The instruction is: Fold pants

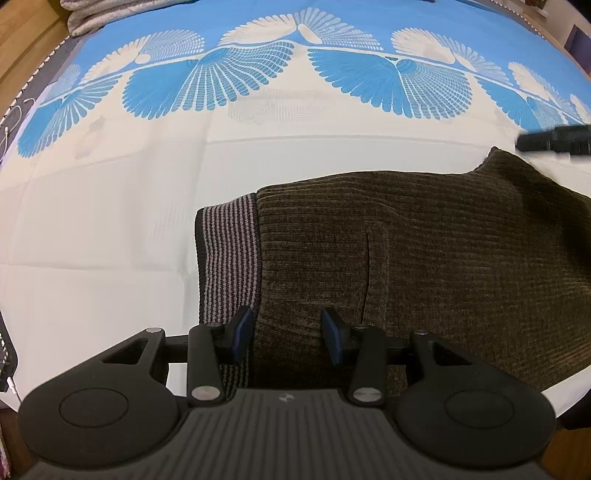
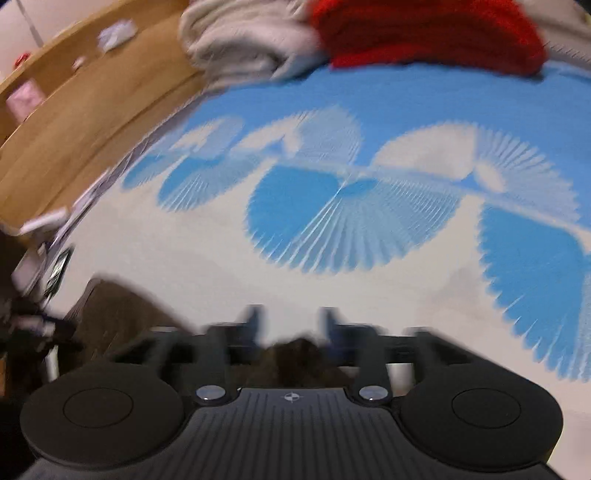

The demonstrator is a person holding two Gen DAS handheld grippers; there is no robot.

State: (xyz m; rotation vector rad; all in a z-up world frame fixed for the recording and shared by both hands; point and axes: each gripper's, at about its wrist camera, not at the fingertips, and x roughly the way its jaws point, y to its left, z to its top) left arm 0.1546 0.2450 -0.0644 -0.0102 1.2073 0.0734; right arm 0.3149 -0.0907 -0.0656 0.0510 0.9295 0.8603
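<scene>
Left tool (image 1: 287,334) hovers over the folded brown pants (image 1: 406,266) near their striped waistband (image 1: 227,258), pads parted, gripping nothing. Right tool (image 2: 291,326), blurred, stands open above a pants edge. Pants lie on the bed (image 1: 110,221).

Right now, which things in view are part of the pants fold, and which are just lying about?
Part of the job:
- brown pants, striped waistband
- left gripper, jaws apart over the pants
- right gripper, jaws apart
- bedsheet, the work surface

Lying about:
- red garment
- pale cloth pile
- wooden shelf
</scene>
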